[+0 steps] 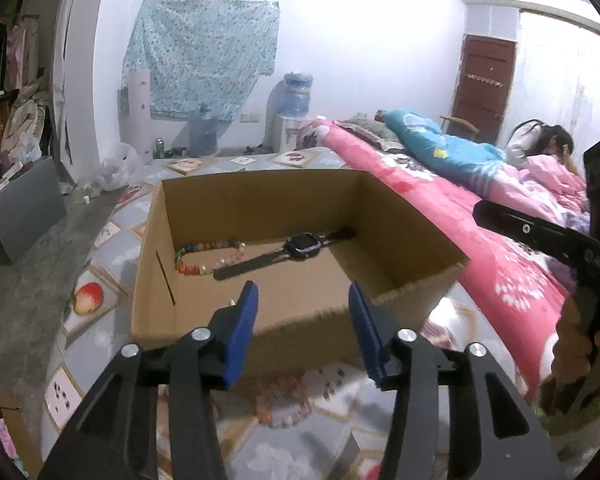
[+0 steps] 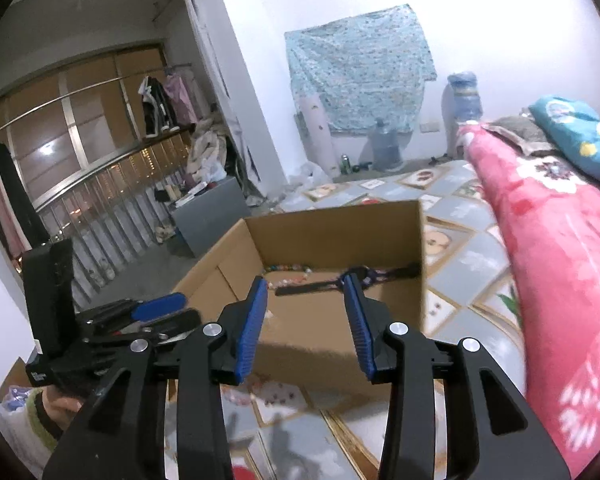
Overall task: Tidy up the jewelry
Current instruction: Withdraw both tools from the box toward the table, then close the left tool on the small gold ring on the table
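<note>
Jaws apart, empty; bead bracelet [image 1: 208, 258], dark watch [image 1: 300, 246] in cardboard box [image 1: 260, 200].

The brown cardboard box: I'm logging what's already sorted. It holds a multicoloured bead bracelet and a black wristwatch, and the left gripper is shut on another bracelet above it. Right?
Not quite. The left wrist view shows the left gripper open and holding nothing above the brown cardboard box. The rest stands: the multicoloured bead bracelet and the black wristwatch lie inside the box.
</note>
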{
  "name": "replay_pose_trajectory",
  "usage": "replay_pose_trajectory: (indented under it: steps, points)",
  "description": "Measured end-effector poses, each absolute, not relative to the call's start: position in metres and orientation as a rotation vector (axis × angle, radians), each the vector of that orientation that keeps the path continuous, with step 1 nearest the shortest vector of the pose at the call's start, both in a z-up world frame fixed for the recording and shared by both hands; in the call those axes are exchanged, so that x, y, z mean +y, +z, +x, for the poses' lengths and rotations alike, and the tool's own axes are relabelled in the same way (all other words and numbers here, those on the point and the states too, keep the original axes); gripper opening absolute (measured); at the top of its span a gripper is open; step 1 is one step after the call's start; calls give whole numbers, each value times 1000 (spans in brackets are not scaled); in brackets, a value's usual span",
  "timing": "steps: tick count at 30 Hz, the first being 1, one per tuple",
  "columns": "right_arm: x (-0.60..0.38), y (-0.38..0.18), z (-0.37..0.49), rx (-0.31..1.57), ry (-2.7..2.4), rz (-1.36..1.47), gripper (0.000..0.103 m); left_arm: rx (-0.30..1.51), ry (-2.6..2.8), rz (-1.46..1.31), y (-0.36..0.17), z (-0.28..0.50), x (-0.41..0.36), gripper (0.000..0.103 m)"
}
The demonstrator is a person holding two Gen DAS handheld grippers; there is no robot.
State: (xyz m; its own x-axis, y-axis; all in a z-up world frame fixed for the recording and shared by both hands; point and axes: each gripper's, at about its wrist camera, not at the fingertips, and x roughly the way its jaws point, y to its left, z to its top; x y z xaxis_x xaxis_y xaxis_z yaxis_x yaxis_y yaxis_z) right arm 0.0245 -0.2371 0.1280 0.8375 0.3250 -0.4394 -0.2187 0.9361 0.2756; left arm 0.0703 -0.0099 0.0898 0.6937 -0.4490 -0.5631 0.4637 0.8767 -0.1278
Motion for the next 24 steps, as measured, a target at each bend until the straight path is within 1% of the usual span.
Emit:
replay_pose_trajectory:
  steps: [5,11,18,21,24]
  points:
    - [-251,114,3,554,244,207,39,628,-566,15,73,40,-3,52]
    - [-253,84,-13,644,235,201,38,716,-649,26,38,19,-19,52]
    - [-235,29,-15,785,229,191,24,761,-732,91,7,23,-56,52]
    - [-232,15,-13,811,221,196,22,780,-765,118,-1,33,-71,52]
    - [-234,7,-10,826,221,208,21,802,-791,180,-12,42,-92,45]
